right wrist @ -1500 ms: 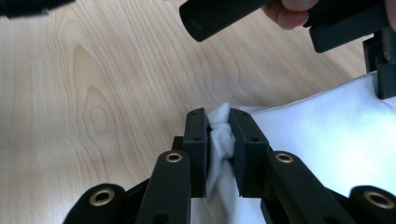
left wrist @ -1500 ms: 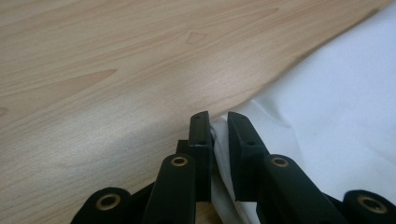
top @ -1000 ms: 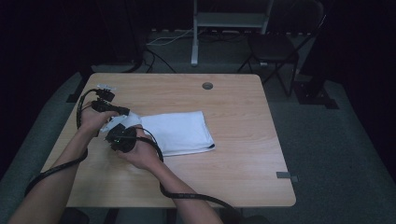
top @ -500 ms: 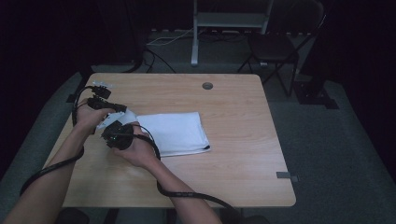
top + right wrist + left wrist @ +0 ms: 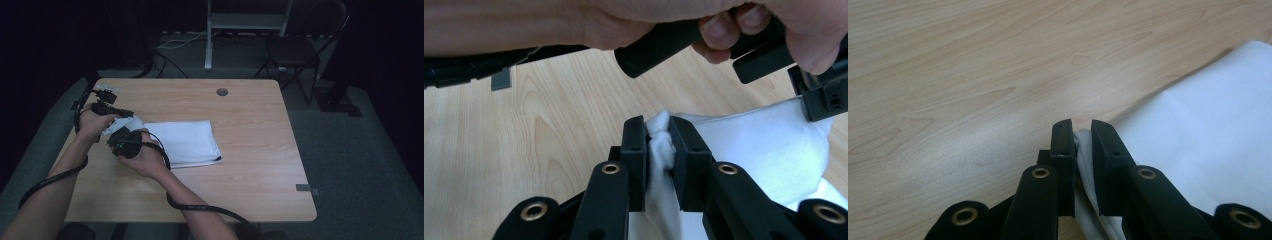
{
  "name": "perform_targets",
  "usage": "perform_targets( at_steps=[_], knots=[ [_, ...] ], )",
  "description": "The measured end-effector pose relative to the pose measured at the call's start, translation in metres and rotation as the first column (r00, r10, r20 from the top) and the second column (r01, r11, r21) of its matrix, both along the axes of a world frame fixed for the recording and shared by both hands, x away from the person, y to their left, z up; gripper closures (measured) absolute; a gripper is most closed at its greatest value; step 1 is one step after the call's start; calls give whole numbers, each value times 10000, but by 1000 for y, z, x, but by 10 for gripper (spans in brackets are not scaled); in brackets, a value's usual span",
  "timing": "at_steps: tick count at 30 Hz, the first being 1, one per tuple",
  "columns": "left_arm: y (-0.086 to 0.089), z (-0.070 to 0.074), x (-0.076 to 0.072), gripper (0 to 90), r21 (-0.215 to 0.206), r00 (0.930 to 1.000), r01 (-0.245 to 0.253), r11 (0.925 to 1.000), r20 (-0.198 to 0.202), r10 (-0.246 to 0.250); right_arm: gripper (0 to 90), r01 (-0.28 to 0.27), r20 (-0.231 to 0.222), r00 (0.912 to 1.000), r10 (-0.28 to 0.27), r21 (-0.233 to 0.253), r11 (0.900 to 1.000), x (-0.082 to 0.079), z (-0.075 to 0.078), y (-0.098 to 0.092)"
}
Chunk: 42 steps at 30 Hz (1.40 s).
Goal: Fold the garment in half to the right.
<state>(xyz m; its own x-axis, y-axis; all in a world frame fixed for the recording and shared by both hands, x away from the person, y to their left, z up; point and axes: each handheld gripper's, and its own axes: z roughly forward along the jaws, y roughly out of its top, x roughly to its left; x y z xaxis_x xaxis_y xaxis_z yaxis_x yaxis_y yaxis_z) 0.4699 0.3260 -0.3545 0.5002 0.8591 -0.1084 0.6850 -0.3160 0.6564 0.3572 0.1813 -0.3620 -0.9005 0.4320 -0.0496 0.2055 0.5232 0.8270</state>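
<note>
One white folded cloth [image 5: 182,142] lies on the wooden table [image 5: 250,170], and I take this cloth as my landmark. Two grippers are at its left end, close together. My left gripper [image 5: 1083,131] has its jaws nearly closed on a thin fold of the cloth edge; white fabric sits between the two black jaws, and the rest of the cloth spreads on the table to the right in the left gripper view. My right gripper [image 5: 658,129] is clenched on a thicker bunch of the same cloth, which bulges above its jaws. In the right gripper view, the left hand [image 5: 664,20] is just above the cloth and wraps a black handle. From the high view, both hands meet at the cloth's left corner, which is lifted off the table. One round hole [image 5: 222,92] is in the table beyond the cloth. Two black cables [image 5: 200,206] trail from the grippers toward the near edge.
</note>
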Motion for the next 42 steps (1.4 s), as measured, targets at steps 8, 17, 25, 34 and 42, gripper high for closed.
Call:
perform_targets(
  at_steps=[8, 17, 25, 34, 42],
  knots=[
    [-1, 9, 0, 809, 27, 9999, -12, 10000, 127, 12, 781, 46, 137, 9999, -49, 185, 9998, 0, 9, -1],
    [-4, 20, 2, 810, 61, 9997, -3, 10000, 263, 1, 781, 214, 238, 9995, -223, 363, 9991, 0, 15, -3],
    [-6, 30, 2, 809, 171, 9993, 0, 9999, 378, -7, 781, 380, 315, 9987, -397, 514, 9980, 0, 22, -5],
    [-8, 40, 3, 809, 247, 9988, -25, 9997, 480, 13, 782, 431, 379, 9982, -460, 736, 9964, 0, 29, -6],
    [-6, 43, 2, 809, 322, 9988, -70, 9995, 492, 54, 782, 425, 454, 9979, -463, 820, 9957, 0, 35, -6]
  ],
)
